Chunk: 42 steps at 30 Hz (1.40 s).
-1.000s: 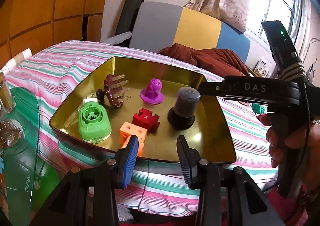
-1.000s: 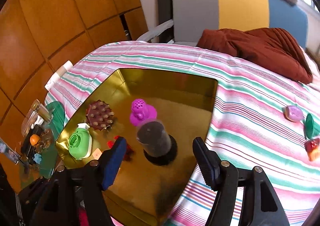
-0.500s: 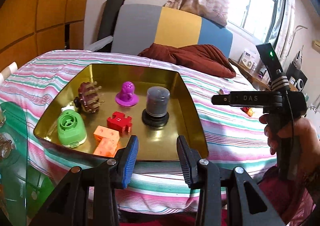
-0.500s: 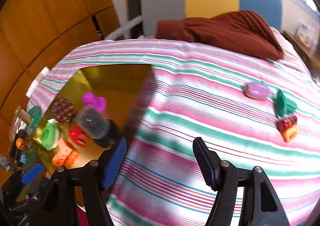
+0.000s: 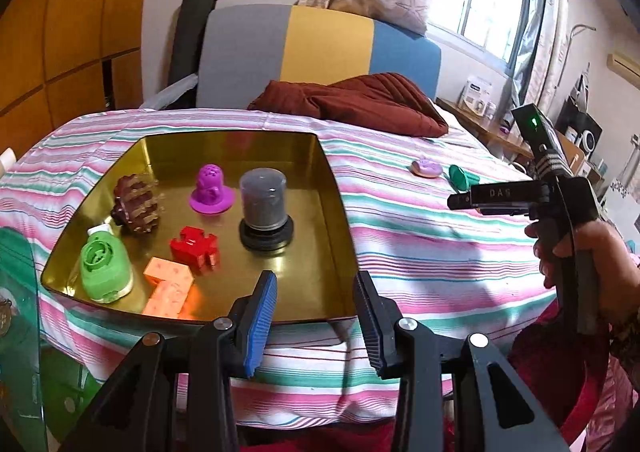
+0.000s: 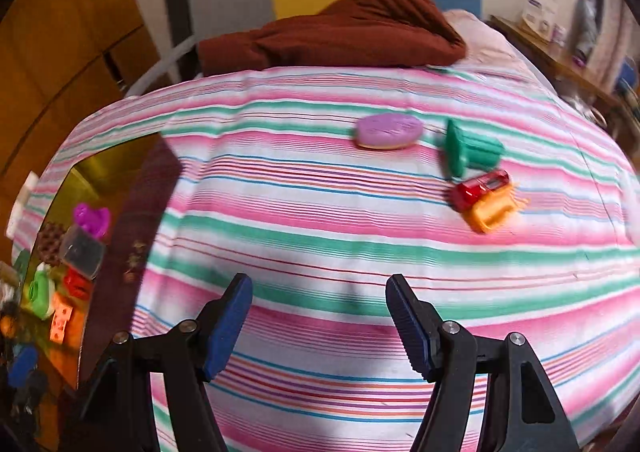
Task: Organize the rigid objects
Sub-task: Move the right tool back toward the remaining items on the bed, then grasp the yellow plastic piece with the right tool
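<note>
The left wrist view shows the gold tray (image 5: 336, 187) sharply, with six pieces inside: a brown spiked piece (image 5: 136, 205), a purple figure (image 5: 211, 189), a grey jar (image 5: 264, 209), a red block (image 5: 195, 248), an orange block (image 5: 168, 286) and a green piece (image 5: 105, 272). It also shows the person's hand (image 5: 592, 264) on the right gripper's handle. The right wrist view shows what that view barely catches: a lilac oval (image 6: 389, 130), a green cone (image 6: 470, 151) and a red-and-orange piece (image 6: 486, 199), close together on the striped cloth (image 6: 320, 211), well apart from the tray at the left edge.

The tray sits near the bed's front edge; a broad stretch of bare cloth lies between it and the loose pieces.

The left gripper (image 5: 314, 312) hangs before the tray's near rim, jaws parted, empty. The right gripper (image 6: 320, 326) stands wider apart over bare cloth, touching nothing.
</note>
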Motion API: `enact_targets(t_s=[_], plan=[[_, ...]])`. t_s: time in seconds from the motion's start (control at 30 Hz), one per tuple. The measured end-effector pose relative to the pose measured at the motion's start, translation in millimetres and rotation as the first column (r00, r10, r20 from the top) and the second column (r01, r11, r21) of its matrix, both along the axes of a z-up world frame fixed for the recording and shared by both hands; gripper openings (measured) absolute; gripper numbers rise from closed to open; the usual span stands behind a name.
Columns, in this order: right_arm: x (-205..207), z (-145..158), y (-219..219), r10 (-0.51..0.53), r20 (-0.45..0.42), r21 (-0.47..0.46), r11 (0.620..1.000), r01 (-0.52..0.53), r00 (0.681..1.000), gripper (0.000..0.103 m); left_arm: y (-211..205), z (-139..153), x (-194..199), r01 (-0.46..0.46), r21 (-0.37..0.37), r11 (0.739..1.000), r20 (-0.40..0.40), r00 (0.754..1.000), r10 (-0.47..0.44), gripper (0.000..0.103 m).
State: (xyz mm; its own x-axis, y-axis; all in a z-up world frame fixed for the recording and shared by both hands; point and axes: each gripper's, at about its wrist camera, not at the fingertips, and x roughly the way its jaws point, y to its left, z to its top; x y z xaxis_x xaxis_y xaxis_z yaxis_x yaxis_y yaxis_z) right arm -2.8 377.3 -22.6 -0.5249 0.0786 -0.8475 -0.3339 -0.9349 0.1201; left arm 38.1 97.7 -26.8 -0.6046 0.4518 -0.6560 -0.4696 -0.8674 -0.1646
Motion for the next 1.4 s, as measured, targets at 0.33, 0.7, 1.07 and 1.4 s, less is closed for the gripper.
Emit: enact_targets(t_s=[0.33, 0.7, 1.07, 1.4], plan=[[-4.5, -8.4, 44.3, -0.109, 0.058, -0.028, 0.993, 0.111, 0.992, 0.071, 14.3, 0.2, 5.1, 0.035, -0.026, 0.999, -0.008, 0.999, -0.035, 0.04], [-1.6, 4.0, 163.8, -0.375, 0.021, -0.11, 0.921, 0.375, 0.927, 0.071, 24.6, 0.4, 7.4, 0.056, -0.04, 0.998, -0.005, 0.998, -0.056, 0.04], [-12.9, -38.2, 187.0, -0.388, 0.035, -0.225, 0.895, 0.385, 0.921, 0.056, 41.7, -4.2, 9.5, 0.089, -0.085, 0.992, 0.001, 0.996, -0.089, 0.04], [7.0, -48.0, 203.2, -0.448, 0.097, -0.218, 0.862, 0.458, 0.889, 0.049, 67.8, 0.6, 8.5, 0.139, -0.104, 0.985, -0.007, 0.99, -0.141, 0.04]])
